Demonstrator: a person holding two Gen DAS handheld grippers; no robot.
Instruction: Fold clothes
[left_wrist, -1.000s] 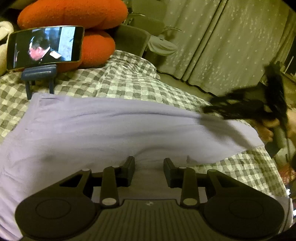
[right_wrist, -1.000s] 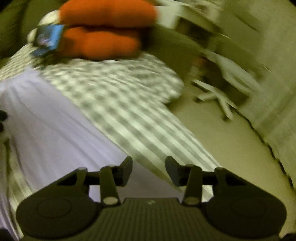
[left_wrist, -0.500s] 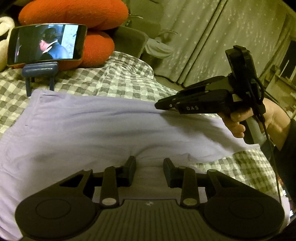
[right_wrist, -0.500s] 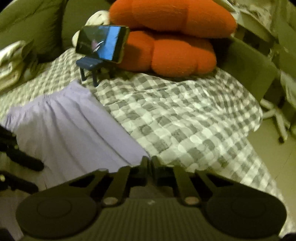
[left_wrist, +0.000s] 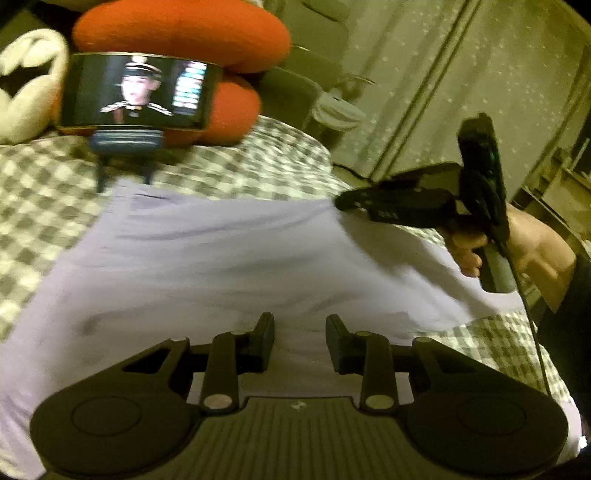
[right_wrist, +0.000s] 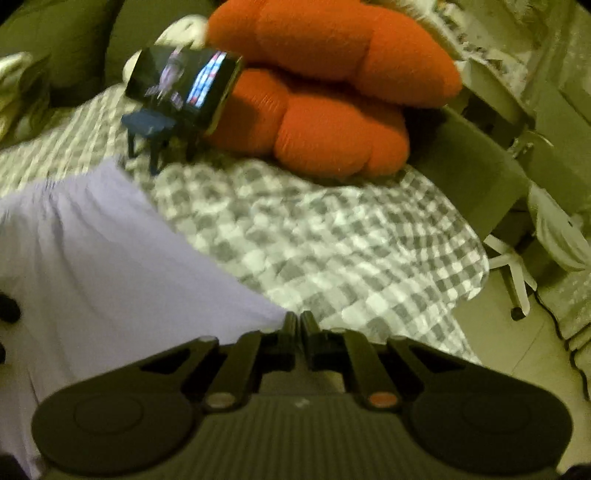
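Note:
A lilac garment (left_wrist: 221, 266) lies spread across the checked bedspread (left_wrist: 258, 162). My left gripper (left_wrist: 300, 343) hovers open over its near part, with flat fabric showing in the gap between the fingers. My right gripper (left_wrist: 341, 203), held by a hand (left_wrist: 535, 251), reaches in from the right to the garment's far edge. In the right wrist view its jaws (right_wrist: 295, 328) are shut together on the corner of the lilac garment (right_wrist: 92, 258), where the cloth meets the bedspread (right_wrist: 332, 251).
A phone (left_wrist: 136, 90) playing video stands on a small blue stand at the head of the bed, in front of orange cushions (left_wrist: 184, 33). The bed's right edge drops to the floor, where a white swivel chair (right_wrist: 517, 258) stands. Curtains (left_wrist: 443, 74) hang behind.
My right gripper swept in from the right and closed its jaws on the garment's far edge. The left gripper drifted a little and stayed open.

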